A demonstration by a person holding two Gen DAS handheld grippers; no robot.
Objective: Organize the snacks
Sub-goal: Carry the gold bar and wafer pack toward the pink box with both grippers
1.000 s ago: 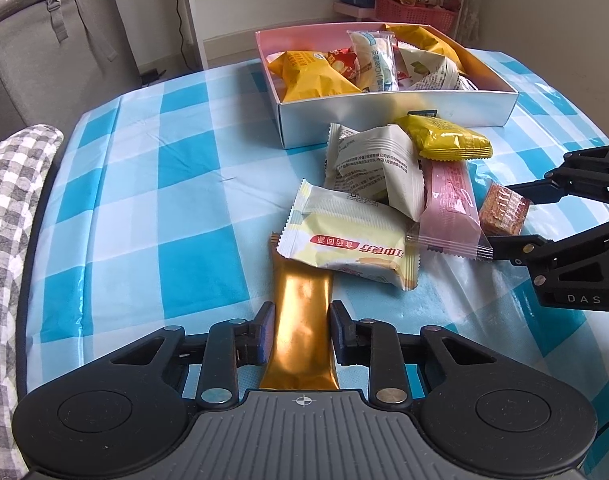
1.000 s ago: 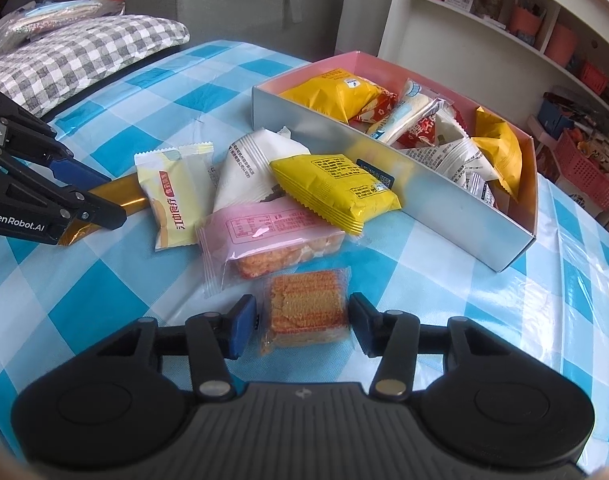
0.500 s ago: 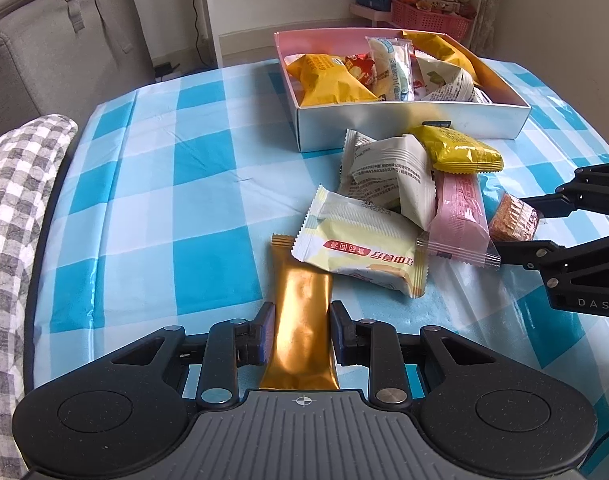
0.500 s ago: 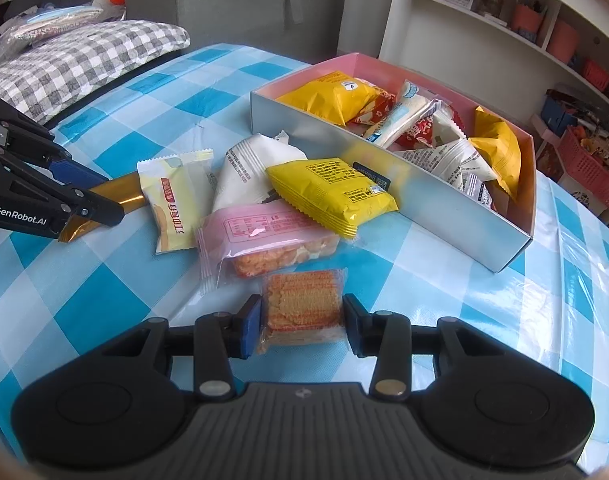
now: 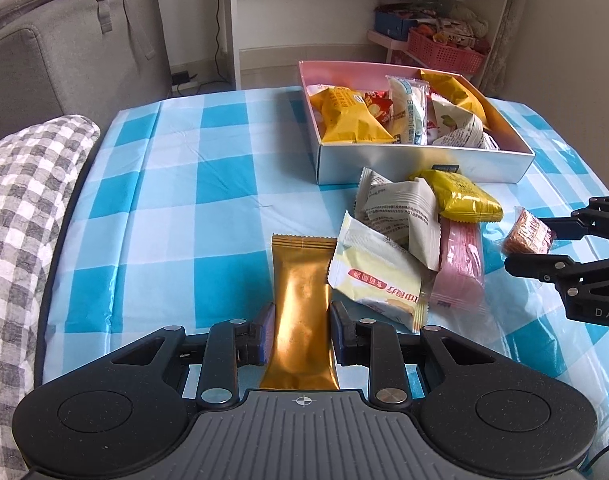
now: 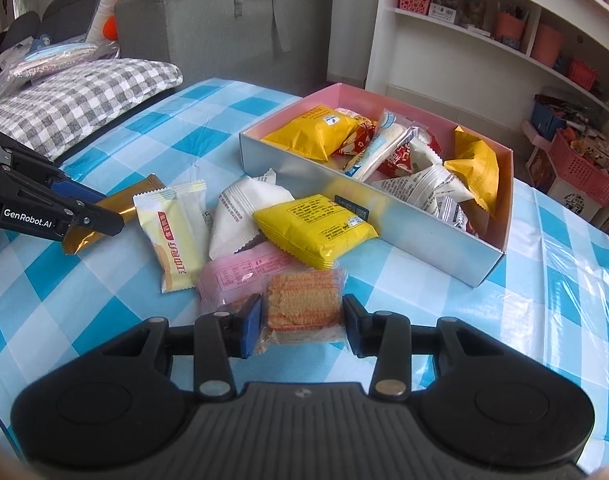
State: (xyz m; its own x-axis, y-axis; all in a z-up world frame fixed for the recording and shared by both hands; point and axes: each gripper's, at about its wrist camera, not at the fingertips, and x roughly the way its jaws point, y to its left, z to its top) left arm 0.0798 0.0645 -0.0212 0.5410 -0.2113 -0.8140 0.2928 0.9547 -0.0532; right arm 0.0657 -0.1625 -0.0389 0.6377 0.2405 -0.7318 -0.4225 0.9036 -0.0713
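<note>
With the left gripper (image 5: 300,330) clamped on the gold bar (image 5: 302,312) and the right gripper (image 6: 302,326) on the cracker pack (image 6: 302,306), both near the box (image 6: 404,220), slick wrappers may slip during the lift.

Between the left jaws sits a gold wrapper (image 5: 300,312), glossy metallic foil; between the right jaws a clear, shiny plastic cracker packet (image 6: 302,306). Ahead of both lies a slick, creased plastic tablecloth (image 5: 176,184) and a smooth, satiny card box (image 5: 420,162). The gripper bodies look matt, grainy black plastic with polished metal rivets
</note>
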